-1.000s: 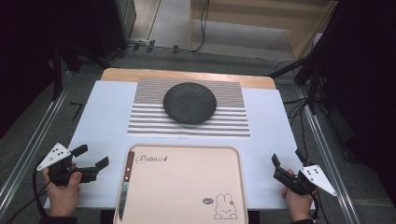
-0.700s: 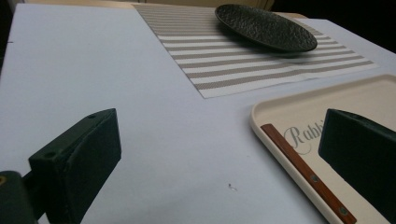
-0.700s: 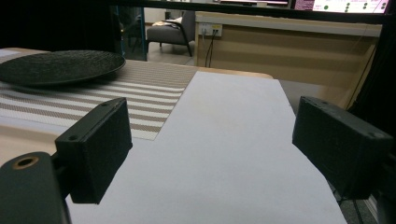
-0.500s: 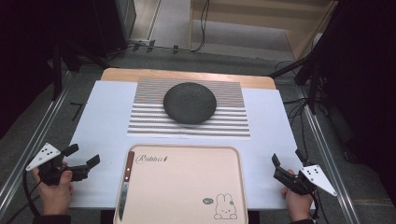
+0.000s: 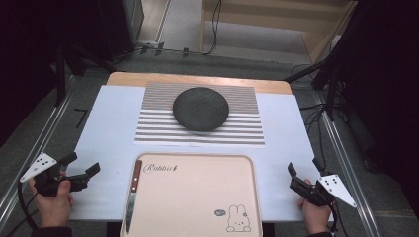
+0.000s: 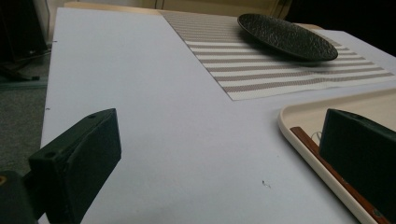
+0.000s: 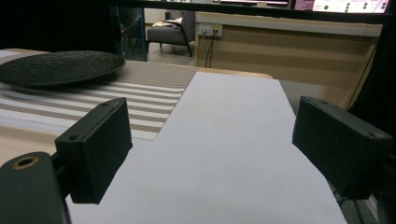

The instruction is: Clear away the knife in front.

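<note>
So the tray is sitting at the near edge of the table, dead centre. A knife is lying in the tray along its left rim. Behind the tray, the striped mat is lying flat, with the plate resting on it. The left gripper is hanging out left of the tray, the right gripper right of it.
</note>
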Action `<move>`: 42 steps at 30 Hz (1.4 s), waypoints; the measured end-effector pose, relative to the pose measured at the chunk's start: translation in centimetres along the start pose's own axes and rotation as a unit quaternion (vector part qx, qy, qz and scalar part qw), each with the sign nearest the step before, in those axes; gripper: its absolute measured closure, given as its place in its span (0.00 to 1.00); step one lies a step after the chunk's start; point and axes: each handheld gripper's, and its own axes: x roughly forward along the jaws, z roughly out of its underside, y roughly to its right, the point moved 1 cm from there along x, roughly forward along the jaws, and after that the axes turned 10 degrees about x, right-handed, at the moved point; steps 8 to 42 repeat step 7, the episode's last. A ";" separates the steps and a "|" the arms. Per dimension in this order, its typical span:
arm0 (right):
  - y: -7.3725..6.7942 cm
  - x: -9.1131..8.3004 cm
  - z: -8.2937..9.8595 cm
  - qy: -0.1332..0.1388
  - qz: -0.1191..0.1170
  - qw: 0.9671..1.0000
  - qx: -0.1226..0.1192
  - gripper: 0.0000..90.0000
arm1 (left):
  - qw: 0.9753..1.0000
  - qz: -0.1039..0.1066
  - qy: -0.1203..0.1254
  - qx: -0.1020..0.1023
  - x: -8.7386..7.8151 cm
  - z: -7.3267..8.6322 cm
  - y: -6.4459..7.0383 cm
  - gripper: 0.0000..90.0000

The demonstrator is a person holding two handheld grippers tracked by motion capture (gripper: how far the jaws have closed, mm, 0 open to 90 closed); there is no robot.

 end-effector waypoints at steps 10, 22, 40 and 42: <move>0.0 0.0 0.0 0.001 0.000 1.000 0.000 0.11 | 1.000 0.000 -0.002 0.000 0.1 0.0 0.0 0.00; 0.0 0.0 0.0 0.001 0.000 1.000 0.000 0.11 | 1.000 0.000 -0.002 0.000 0.1 0.0 0.0 0.00; 0.0 0.0 0.0 0.001 0.000 1.000 0.000 0.11 | 1.000 0.000 -0.002 0.000 0.1 0.0 0.0 0.00; 0.0 0.0 0.0 0.001 0.000 1.000 0.000 0.11 | 1.000 0.000 -0.002 0.000 0.1 0.0 0.0 0.00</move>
